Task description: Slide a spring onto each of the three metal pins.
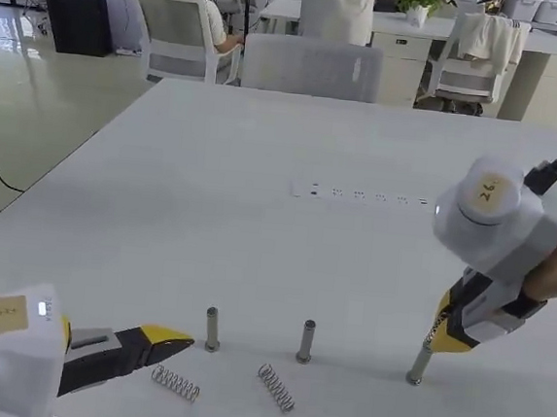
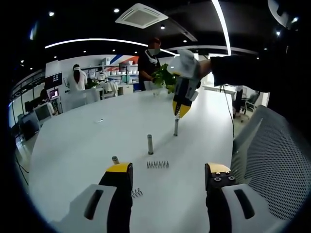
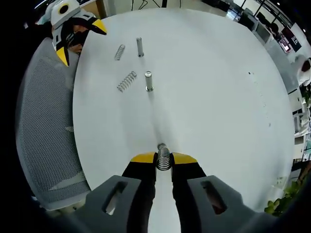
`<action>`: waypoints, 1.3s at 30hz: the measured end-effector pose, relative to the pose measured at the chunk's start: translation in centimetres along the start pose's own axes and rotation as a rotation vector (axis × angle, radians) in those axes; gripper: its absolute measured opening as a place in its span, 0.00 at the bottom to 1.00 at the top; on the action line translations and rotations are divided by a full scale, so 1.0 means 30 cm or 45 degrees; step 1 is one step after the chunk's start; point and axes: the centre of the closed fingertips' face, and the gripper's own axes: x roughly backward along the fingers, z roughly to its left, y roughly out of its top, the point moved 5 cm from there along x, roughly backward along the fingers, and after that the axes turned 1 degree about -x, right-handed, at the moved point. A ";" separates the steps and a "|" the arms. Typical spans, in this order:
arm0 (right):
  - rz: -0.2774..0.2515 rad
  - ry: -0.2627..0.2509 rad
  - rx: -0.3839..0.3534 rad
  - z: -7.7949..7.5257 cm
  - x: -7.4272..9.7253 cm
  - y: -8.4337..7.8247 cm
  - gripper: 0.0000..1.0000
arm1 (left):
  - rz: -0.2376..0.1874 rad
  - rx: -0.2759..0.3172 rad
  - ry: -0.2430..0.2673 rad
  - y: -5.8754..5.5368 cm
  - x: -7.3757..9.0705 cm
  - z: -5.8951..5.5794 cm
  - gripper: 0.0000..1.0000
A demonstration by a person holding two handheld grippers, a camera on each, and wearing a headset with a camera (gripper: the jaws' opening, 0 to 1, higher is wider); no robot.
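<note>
Near the middle metal pin (image 1: pixel 306 341), two coiled springs (image 1: pixel 276 387) lie on the white worktop (image 1: pixel 260 197). Right hand-held gripper (image 3: pixel 164 156) pinches a third spring (image 3: pixel 164 161); left hand-held gripper (image 2: pixel 168 168) gapes empty.

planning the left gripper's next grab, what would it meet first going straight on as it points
Probably the nearer loose spring, lying just ahead between the open jaws of the left gripper; its height above the table is unclear.

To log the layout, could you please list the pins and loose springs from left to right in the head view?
left coiled steel spring → left grey metal pin → second coiled steel spring → middle grey metal pin → right grey metal pin
</note>
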 end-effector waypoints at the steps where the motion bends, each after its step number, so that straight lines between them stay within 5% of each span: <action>1: 0.002 0.002 -0.002 -0.001 -0.004 -0.001 0.13 | 0.001 0.000 0.001 0.000 0.000 0.000 0.58; 39: 0.028 0.004 -0.045 -0.022 -0.171 -0.020 0.14 | 0.012 0.004 0.010 -0.009 0.012 -0.001 0.56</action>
